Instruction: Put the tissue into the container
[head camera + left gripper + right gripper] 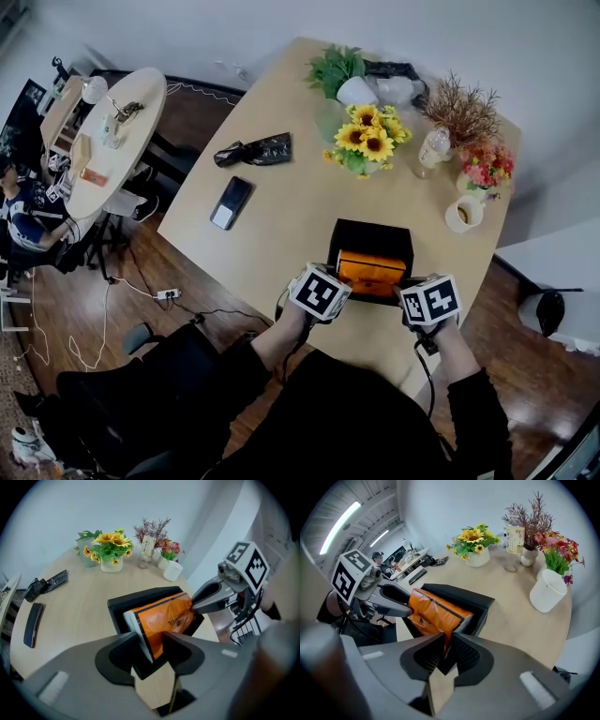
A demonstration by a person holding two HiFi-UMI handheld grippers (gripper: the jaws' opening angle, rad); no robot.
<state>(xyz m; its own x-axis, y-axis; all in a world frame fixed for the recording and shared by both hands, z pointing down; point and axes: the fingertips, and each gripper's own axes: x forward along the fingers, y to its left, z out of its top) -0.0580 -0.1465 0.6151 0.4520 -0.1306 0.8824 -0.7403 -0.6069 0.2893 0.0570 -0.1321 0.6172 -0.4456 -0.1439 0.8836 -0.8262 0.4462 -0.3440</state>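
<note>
Surface: pale wooden table [272,187] with rounded corners, above a dark wood floor; second oval table [112,141] far off to the left of both grippers.
Left gripper [151,641]: jaws almost together, pinching the thin sealed edge at one end of the tissue pack [166,620].
Right gripper [447,641]: jaws a sliver apart, clamped on the seam at the opposite end of the same pack.
Tissue pack: orange with a black stripe, stretched between the two grippers, tilted; lower part down inside the container [370,232], upper part above its rim.
Container: black, open-topped box, directly ahead of both grippers, resting on the table near the front edge.
Straight ahead, past the container: sunflowers [367,141] in a white pot; farther on, a green plant [342,73] in another white pot.
Ahead and to the right: clear bottle [432,148], dried twigs [461,111], red flowers [486,165], white cup [464,215] nearest the right gripper.
Ahead and to the left: dark phone [231,202] lying flat; beyond it, a crumpled black bag [258,150].
Behind the grippers: dark sleeves, one hand on each handle.
</note>
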